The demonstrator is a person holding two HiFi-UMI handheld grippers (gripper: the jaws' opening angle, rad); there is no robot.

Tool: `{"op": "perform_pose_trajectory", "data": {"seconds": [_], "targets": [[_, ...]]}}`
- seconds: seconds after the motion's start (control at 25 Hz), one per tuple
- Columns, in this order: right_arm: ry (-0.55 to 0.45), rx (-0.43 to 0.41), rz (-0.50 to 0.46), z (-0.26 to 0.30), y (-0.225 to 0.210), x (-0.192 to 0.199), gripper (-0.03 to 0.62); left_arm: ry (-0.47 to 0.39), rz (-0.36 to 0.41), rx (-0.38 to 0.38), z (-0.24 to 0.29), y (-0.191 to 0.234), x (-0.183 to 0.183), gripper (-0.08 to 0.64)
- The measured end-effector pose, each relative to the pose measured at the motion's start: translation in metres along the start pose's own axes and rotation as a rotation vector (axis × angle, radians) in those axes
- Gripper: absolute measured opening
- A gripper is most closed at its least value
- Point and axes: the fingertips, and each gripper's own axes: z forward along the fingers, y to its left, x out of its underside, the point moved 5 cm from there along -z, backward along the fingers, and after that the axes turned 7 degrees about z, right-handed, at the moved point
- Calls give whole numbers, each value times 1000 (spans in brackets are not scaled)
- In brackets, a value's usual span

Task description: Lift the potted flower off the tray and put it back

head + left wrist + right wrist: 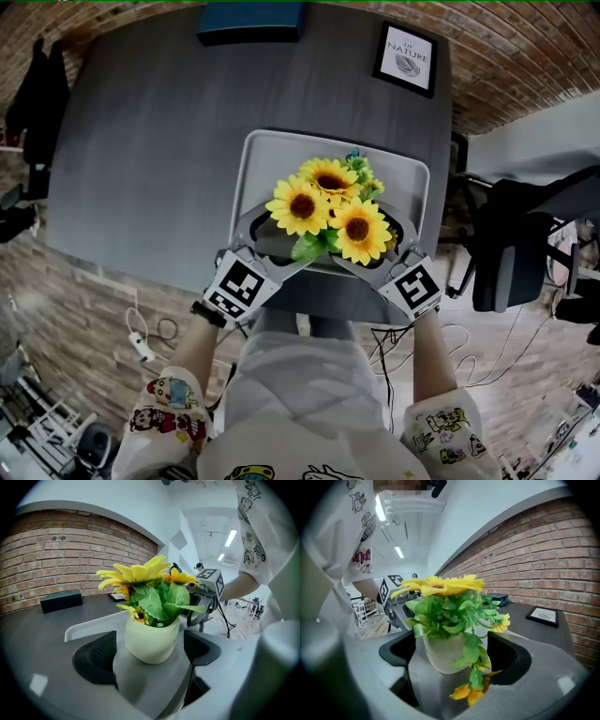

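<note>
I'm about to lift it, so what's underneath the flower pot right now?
The pale pot stands on the grey tray. Its base hides the spot directly beneath it, and in the head view the sunflowers cover the pot itself.

pot (151, 641) hidden under blooms (328, 208), head view; box (251, 21) cut at top edge; frame (406, 58) txt illegible

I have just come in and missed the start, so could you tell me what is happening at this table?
A person holds two handheld grippers at the cream round pot of yellow sunflowers, standing on the pale grey tray on the dark grey table. The left gripper and right gripper each straddle the pot, fingers apart, not yet gripping.
</note>
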Motion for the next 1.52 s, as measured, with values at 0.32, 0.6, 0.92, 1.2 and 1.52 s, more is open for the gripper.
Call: {"op": "perform_pose_trajectory", "data": {"seconds": [0.32,0.6,0.92,1.2,1.52], "targets": [[-21,-22,49,5,-6,6,471,-9,16,36,10,1,-2,453],[-38,-72,79,14,-8,6,471,-29,36,69,16,1,-4,435],[-32,-120,92,20,-10,8,454,-39,53,97,19,2,-2,411],[-38,-133,84,19,-8,6,439,-43,54,94,18,1,-3,411],[-44,-127,95,18,-7,2,437,-55,41,96,15,2,-5,411]]}}
